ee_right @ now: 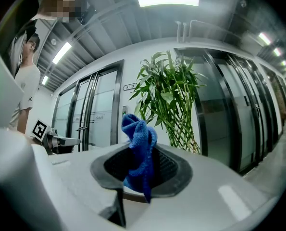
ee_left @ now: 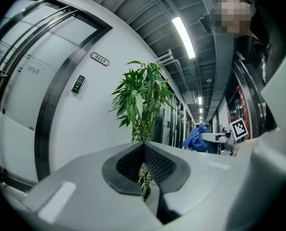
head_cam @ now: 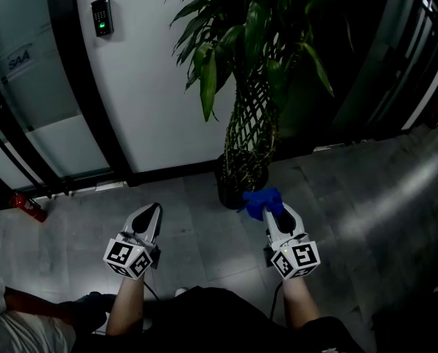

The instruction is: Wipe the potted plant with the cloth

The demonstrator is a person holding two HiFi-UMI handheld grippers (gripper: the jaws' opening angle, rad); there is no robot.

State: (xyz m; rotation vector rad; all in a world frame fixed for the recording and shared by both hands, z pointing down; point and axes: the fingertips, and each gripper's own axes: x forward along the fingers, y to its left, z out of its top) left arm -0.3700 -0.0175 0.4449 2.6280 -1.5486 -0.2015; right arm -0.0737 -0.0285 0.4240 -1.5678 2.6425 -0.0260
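Marker-cubed grippers lead the head view, held out low over a grey tiled floor point(head_cam: 380, 219) in a dim corridor. At left, the left gripper point(head_cam: 153, 210) has its claw closed together on nothing. At right, the right gripper point(head_cam: 277, 210) has its claw clamped on a crumpled blue microfibre cloth point(head_cam: 262, 201), which bunches up above the pads.

Ahead stands the tall green potted plant with a lattice-woven stem point(head_cam: 249, 123), on the floor against a white wall point(head_cam: 152, 109). No view shows cloth meeting leaf.

The job appears to stand at its start: the cloth is in hand and pointed at the plant, while the wiping looks not yet begun and the leaves, high above the claw, are all left to do.

Only the head view takes in the dark round pot point(head_cam: 233, 186) and a red cylinder point(head_cam: 29, 206) lying by the glass partition. Only the right gripper view shows the cloth's tail hanging down between the pads, and a bystander in a white shirt point(ee_right: 28, 83) at the frame's left edge. The left gripper view alone catches the cloth side-on, well right of the foliage.
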